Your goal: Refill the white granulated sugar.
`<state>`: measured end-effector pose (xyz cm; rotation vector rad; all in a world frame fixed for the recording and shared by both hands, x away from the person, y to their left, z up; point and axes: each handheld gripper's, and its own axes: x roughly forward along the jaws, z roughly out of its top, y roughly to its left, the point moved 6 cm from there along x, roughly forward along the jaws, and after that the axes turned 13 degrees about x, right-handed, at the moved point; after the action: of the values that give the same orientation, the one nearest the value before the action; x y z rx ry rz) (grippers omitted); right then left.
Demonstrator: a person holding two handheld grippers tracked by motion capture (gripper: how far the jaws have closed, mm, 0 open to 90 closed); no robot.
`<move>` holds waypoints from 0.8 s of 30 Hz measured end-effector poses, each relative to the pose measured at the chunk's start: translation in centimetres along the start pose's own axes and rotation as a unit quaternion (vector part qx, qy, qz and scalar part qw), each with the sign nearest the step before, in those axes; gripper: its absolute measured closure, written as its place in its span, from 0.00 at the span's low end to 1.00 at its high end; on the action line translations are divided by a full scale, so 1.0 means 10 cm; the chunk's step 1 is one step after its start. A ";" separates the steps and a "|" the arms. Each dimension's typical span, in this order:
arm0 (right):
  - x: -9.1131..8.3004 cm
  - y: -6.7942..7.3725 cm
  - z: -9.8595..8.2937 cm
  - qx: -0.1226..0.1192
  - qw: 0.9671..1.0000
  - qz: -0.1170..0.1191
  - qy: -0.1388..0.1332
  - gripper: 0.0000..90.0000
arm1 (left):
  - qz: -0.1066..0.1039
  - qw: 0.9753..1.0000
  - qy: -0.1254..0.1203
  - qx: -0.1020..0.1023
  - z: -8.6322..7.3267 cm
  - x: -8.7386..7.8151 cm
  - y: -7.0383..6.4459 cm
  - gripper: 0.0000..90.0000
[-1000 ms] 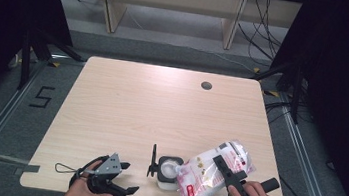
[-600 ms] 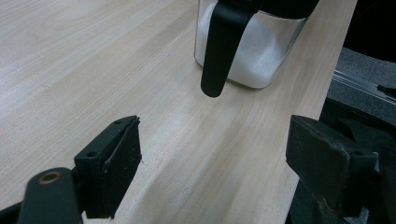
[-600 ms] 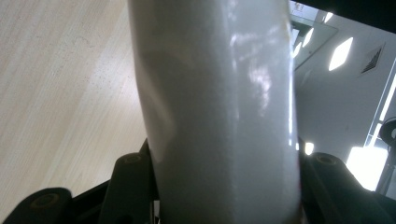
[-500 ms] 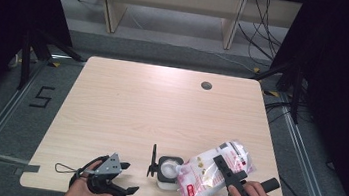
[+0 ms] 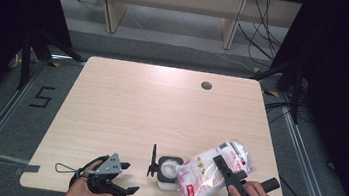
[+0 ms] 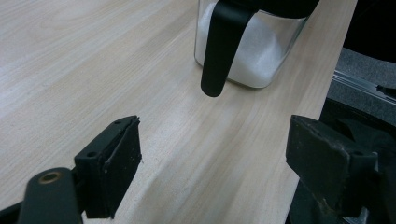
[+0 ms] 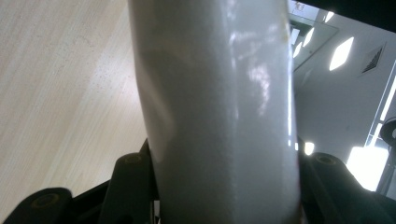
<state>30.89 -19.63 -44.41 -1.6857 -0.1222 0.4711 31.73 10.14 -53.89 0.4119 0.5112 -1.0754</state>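
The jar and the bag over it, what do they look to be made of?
Jar: clear glass or hard plastic, glossy; the white grains inside show through its wall. Its lid and hanging clasp look like matte black plastic. Bag: thin, shiny plastic film with red print, creased and catching highlights where the right gripper clamps it.

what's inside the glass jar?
White granules fill the glass jar, seen through its wall. The tilted bag, clamped in the right hand-held gripper, hides part of its mouth.

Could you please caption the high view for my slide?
Right gripper tips a clear plastic bag over a square glass jar.
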 end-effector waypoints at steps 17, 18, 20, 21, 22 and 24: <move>0.00 -0.01 0.00 0.003 1.000 -0.006 -0.003 0.60 | 0.001 1.000 0.000 0.002 0.00 0.00 0.00 0.20; -0.01 0.00 0.00 0.009 1.000 -0.007 0.000 0.60 | 0.001 1.000 -0.002 -0.002 0.00 0.00 -0.01 0.20; -0.01 -0.01 0.00 0.006 1.000 -0.005 -0.003 0.60 | 0.001 1.000 0.000 0.002 0.00 0.00 0.01 0.20; 0.00 -0.01 0.00 0.002 1.000 -0.007 -0.002 0.60 | 0.002 1.000 0.000 0.001 0.00 0.00 0.00 0.20; 0.00 -0.01 0.00 -0.006 1.000 -0.007 -0.002 0.60 | 0.001 1.000 0.000 0.000 0.00 0.00 0.00 0.20; 0.00 -0.01 0.01 -0.002 1.000 -0.005 -0.006 0.60 | 0.001 1.000 0.000 0.000 0.00 0.00 0.00 0.20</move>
<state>30.89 -19.53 -44.36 -1.6863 -0.1393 0.4737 31.73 10.17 -53.86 0.4119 0.5107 -1.0735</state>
